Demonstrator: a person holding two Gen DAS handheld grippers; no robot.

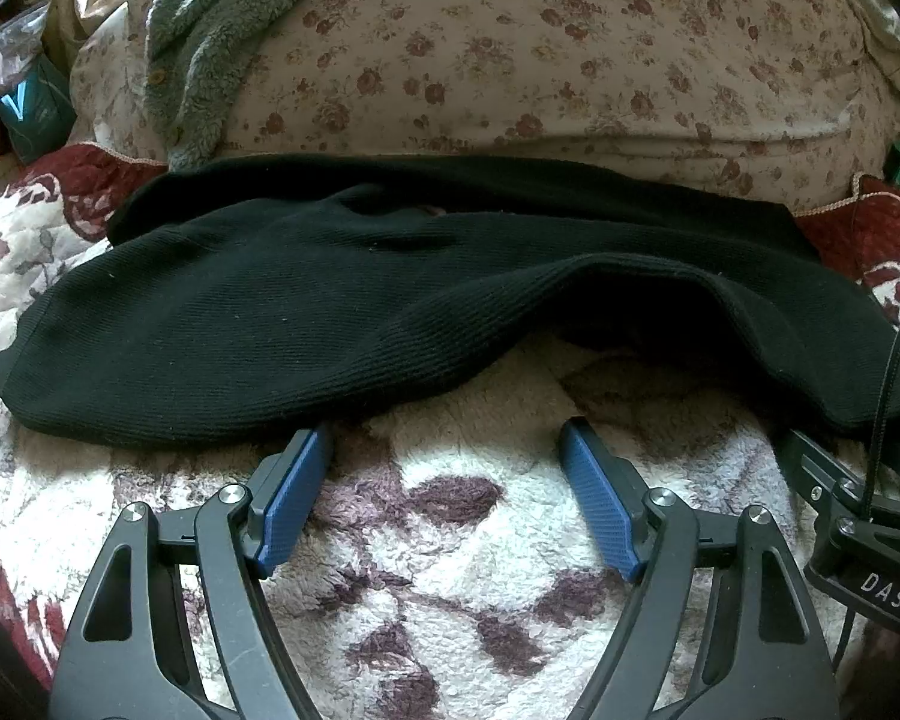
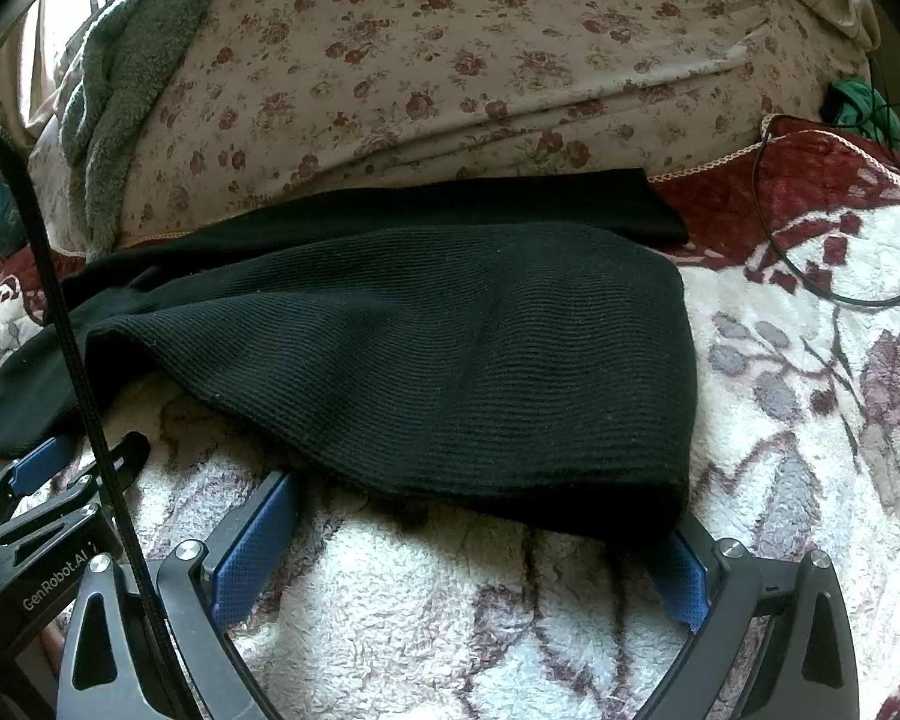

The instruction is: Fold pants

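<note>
The black pants [image 1: 342, 312] lie folded over on a fleecy flowered blanket [image 1: 450, 516], their far edge just short of the floral pillow [image 1: 570, 60] behind them, their near hem humped up off the blanket in the middle. The likeliest trouble, as I judge it, is a bad pinch: the knit is soft and layered, so a finger sliding under the hem could catch only the top layer, or grab blanket pile with it, and the fold would drag open or skew when lifted. The hump near the middle could also collapse into a crease if the two sides are not lifted together. A black cable [image 2: 78, 324] hangs across the right wrist view near the pants' left end and could snag the cloth. The left gripper [image 1: 444, 444] sits low on the blanket just in front of the pants' near hem, fingers spread wide and holding nothing, one fingertip touching the hem. The right gripper [image 2: 480, 516] is at the pants' right near corner, likewise spread wide, with the corner draped over one finger [image 2: 681, 582], nothing pinched.
</note>
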